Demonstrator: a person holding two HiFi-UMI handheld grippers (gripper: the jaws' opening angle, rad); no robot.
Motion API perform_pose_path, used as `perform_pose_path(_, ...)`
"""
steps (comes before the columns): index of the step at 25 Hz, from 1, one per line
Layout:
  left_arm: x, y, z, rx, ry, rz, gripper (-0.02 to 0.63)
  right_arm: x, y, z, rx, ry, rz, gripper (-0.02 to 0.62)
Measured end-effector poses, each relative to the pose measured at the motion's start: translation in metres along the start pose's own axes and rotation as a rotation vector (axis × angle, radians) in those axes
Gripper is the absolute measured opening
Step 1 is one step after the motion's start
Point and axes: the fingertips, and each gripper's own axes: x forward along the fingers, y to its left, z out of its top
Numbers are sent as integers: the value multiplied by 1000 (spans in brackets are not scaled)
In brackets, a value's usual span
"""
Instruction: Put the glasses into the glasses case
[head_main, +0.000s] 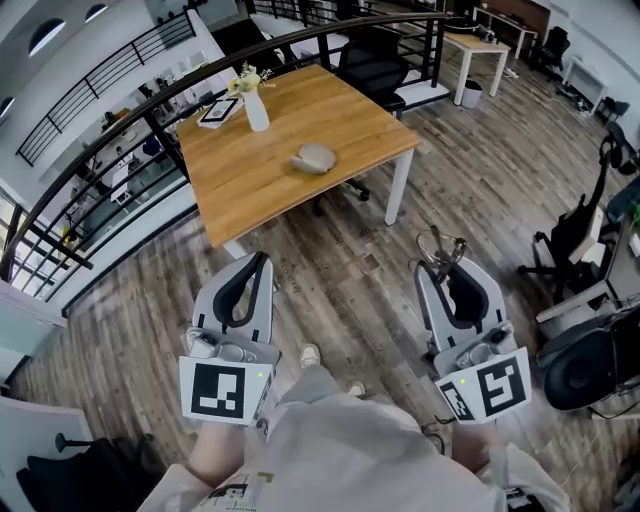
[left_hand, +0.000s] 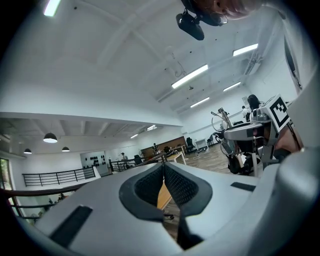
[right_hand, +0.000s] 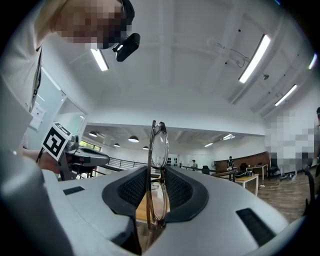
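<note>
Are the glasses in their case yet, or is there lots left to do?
Not yet. Done: the glasses are picked up, pinched in the right tool. Right now they are over the floor, short of the wooden table. Left to do: reach the grey glasses case on that table, open it if it is shut, and put them inside. The left tool is shut and empty.

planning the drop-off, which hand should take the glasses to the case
Right. The right hand-held gripper is shut on the glasses, while the left hand-held gripper is shut and empty. The glasses case lies ahead on the wooden table.
</note>
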Motion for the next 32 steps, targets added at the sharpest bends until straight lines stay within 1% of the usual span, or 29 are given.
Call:
perform_pose_path(3,5,2,-2,-14,-9,15,25,6,-5,-5,4,-1,8,120)
perform_pose_path(6,16,10,-9,19,-37,13,25,18,-8,-11,3,2,15,120)
perform_pose_path(10,35,17,-21,18,-39,1,25,35,-10,-17,-19,-4,31,120)
perform_pose_path(16,71,34,-40,-39,-9,-4,25,77,-21,-38,-24,25,38,120)
perform_pose_path(18,85,44,-46,-44,-1,-7,25,95,-24,-42,-25,27,43,120)
perform_pose_path(25,142,98,-69,-48,25,-23,25,180,-33,-56,-19,46,55,120)
perform_pose_path(32,215,174,-89,-58,36,-47,25,289,-38,-72,-16,91,73,121)
